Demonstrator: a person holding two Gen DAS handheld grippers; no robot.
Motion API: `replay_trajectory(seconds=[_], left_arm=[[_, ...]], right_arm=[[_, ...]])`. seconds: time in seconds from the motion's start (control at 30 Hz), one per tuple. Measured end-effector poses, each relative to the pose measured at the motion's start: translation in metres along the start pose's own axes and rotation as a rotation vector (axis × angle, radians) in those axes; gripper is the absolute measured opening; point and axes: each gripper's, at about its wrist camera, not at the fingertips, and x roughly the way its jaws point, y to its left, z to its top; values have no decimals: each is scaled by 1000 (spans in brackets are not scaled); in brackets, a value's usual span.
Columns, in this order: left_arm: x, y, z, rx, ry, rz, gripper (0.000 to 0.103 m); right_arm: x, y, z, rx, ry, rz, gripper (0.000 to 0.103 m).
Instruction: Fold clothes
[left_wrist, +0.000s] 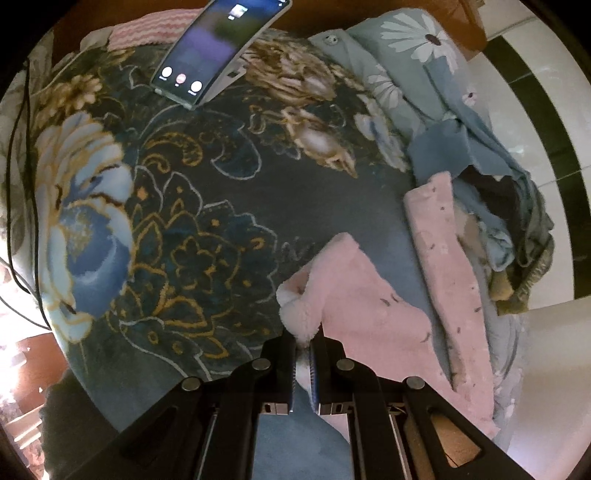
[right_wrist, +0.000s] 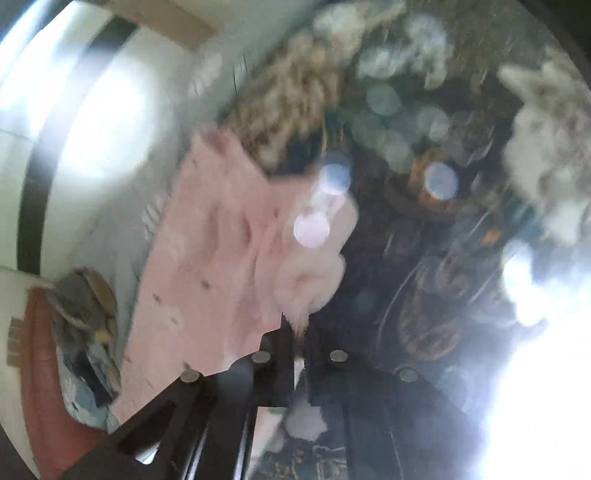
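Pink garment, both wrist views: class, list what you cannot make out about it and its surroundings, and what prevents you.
- Pink garment: its kind and full shape; left wrist view, the lower part runs behind the left gripper.
- Phone screen text: too small, top cut by the edge.
- Clothes pile: items tangled, cannot be counted.
- Right wrist view: blur and glare hide the blanket pattern and how the right gripper grips the fleece.

A pink fleece garment (left_wrist: 373, 295) with small dark specks and a white fluffy lining was spread unevenly at about 4 o'clock in the left wrist view. One strip (left_wrist: 447, 273) was stretched from 3 toward 5 o'clock. A crumpled pile of blue and grey clothes (left_wrist: 506, 221) was heaped at 3 o'clock, just beside it.
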Motion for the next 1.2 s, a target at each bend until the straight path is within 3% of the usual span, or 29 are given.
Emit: replay_trajectory(seconds=[0.1,0.17,0.27,0.33,0.5,0.57,0.63,0.67,0.73,0.8,0.9,1.03,1.13,1.2], left_arm=[[6,3,-5,-2,34,-8,7],[13,8,-9,-14,57,2,8],[21,15,-13,-33,96,7,8],[23,20,-12,-39,115,10,11],[19,35,-3,-57,145,4,33],[13,35,4,-21,125,19,37],[12,26,12,32,105,28,39],[14,19,16,68,100,34,39],[22,3,22,131,102,41,40],[35,-16,26,197,117,42,40],[57,-43,31,269,145,38,40],[79,-72,45,297,174,-8,40],[94,-100,67,280,181,-69,42],[109,-120,84,262,191,-106,50]], right_arm=[[-11,-22,6,2,-30,-103,3],[0,-43,3,57,14,-175,3],[10,-64,-5,133,47,-210,3],[12,-59,-8,117,41,-243,3],[7,-45,-5,73,41,-293,5],[2,-43,-3,70,37,-325,10],[-4,-43,-2,67,23,-409,28],[-6,-40,-2,58,13,-438,28],[-10,-29,-2,24,-5,-494,28],[-15,-9,-5,-25,-44,-615,29],[-24,13,-2,-7,-112,-683,29],[-17,64,0,-115,-177,-680,30],[-1,113,-17,-271,-165,-644,37],[20,141,-36,-339,-122,-584,42]])
